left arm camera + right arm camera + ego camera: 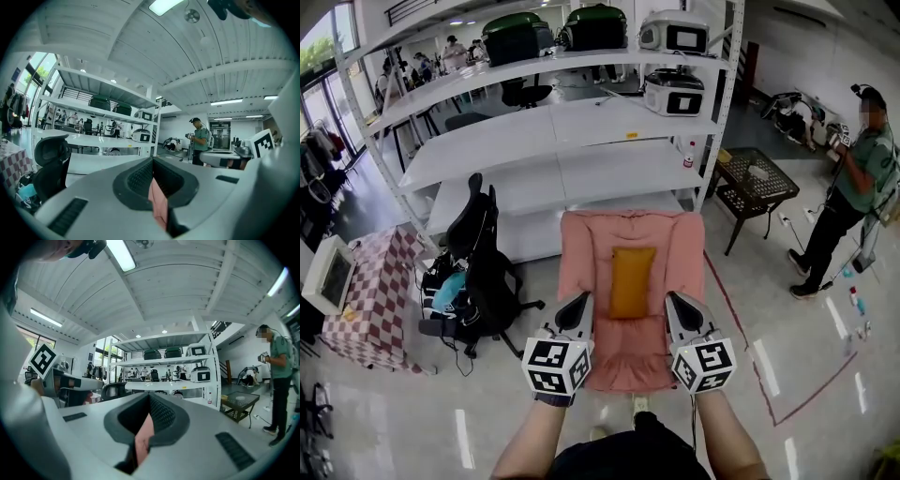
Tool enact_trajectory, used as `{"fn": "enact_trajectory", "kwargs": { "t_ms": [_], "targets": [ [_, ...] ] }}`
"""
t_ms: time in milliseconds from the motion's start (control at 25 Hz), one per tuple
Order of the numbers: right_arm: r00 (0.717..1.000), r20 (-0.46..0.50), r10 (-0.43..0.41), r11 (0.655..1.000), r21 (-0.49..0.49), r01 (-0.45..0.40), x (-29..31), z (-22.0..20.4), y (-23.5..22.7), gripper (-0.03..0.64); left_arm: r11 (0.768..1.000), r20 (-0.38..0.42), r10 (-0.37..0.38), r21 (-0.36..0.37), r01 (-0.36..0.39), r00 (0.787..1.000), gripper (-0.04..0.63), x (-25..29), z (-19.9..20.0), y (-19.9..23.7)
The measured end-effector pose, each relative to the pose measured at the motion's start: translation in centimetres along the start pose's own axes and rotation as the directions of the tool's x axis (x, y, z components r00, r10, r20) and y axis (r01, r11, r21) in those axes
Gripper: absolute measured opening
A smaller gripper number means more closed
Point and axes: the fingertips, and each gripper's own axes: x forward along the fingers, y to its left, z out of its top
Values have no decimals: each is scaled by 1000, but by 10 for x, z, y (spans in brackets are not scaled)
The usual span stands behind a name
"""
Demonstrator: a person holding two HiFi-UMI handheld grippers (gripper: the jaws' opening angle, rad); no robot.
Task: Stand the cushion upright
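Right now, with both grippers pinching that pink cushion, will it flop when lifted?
Probably floppy: the pink cushion looks soft and creased, and the left gripper and right gripper pinch only thin folds. Likely light for its bulk: puffy padding. The yellow pad might slide, if loose.

The cushion (586, 253) was soft pink cloth, matt and slightly rumpled. The pillow (632, 279) on it was matt mustard fabric. The left gripper (577, 305) and right gripper (680, 305) had smooth, matt pale plastic shells. Their fingers (138, 177) were lined with dark ribbed pads. The floor (769, 309) was glossy and reflective, and the shelf (534, 141) was smooth and white.
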Motion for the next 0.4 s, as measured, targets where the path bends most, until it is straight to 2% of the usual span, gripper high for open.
{"fn": "enact_trajectory", "kwargs": {
  "t_ms": [400],
  "targets": [
    [1000, -1, 0, 1000, -10, 0, -1, -1, 7, 2, 1000, 1, 4, 5, -4, 1000, 6, -6, -1, 4]
  ]
}}
